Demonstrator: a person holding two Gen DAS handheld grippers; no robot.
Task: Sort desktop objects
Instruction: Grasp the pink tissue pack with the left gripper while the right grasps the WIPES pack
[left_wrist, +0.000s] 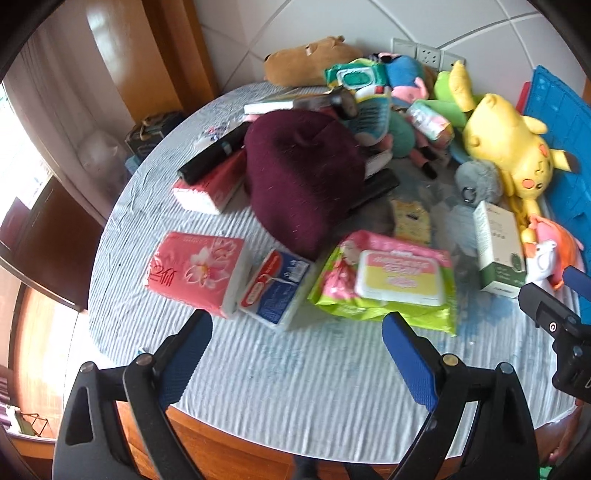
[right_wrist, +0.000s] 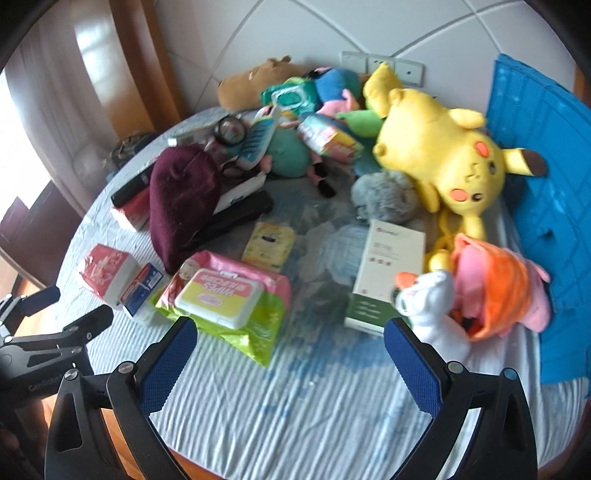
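A cluttered round table (left_wrist: 295, 387) with a striped cloth holds the objects. Near the front lie a red tissue pack (left_wrist: 195, 271), a blue-and-red packet (left_wrist: 275, 286) and a green-pink wipes pack (left_wrist: 388, 280) (right_wrist: 225, 299). A maroon knit hat (left_wrist: 303, 173) (right_wrist: 183, 199) sits behind them. A yellow plush (left_wrist: 509, 147) (right_wrist: 443, 155), a white-green box (left_wrist: 498, 247) (right_wrist: 388, 273) and an orange-pink plush (right_wrist: 495, 288) lie to the right. My left gripper (left_wrist: 297, 332) stands open above bare cloth in front of the packs. My right gripper (right_wrist: 290, 341) is open too, nothing between its fingers.
A blue crate (left_wrist: 561, 136) (right_wrist: 546, 184) stands at the table's right edge. Several more plush toys, a brown one (left_wrist: 306, 59) among them, and a second wipes pack (left_wrist: 354, 75) pile at the back by the wall. A black long object (left_wrist: 210, 158) lies over another red tissue pack.
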